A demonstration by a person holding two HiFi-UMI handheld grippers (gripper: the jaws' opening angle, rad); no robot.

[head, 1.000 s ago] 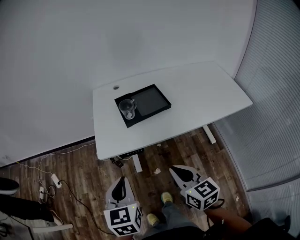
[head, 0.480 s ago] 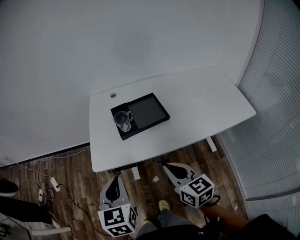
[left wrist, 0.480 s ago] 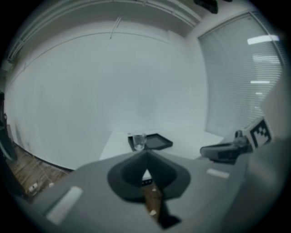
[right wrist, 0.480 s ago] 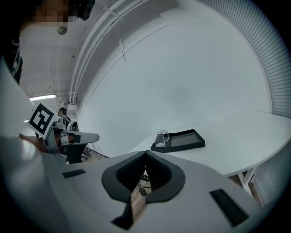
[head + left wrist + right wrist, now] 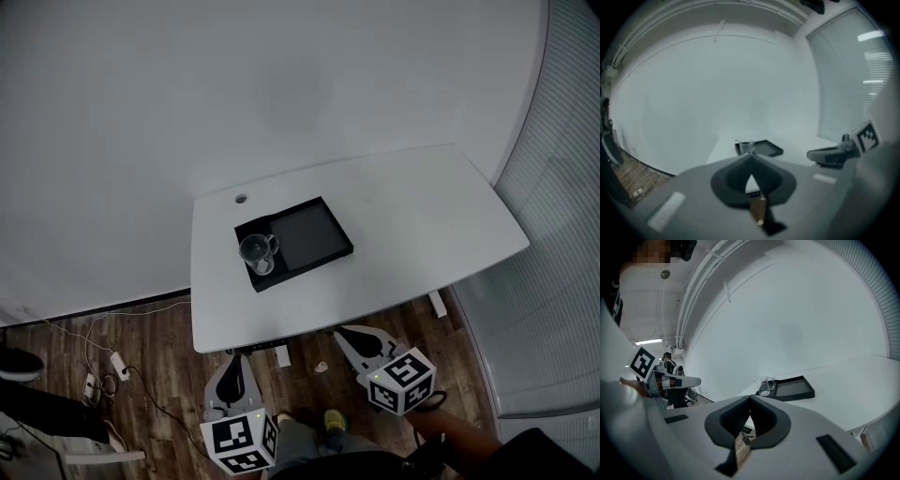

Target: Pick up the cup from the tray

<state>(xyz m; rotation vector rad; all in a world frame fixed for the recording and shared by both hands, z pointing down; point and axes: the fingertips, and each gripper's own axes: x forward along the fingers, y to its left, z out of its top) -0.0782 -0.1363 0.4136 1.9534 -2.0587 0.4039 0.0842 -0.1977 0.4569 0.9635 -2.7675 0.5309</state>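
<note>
Left tongs (image 5: 751,158) and right tongs (image 5: 750,397) closed, empty; only head view shows table hole (image 5: 241,199).

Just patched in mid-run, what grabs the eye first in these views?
A black tray sits on the white table, a clear cup standing at its left end. The left gripper and right gripper hang short of the table over wood floor, jaws shut and empty.

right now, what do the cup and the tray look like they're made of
The cup looks like clear glass: the tray shows through its wall, and it has a handle. Clear plastic can't be ruled out. The tray is black and matte, probably plastic, with no shine showing.
</note>
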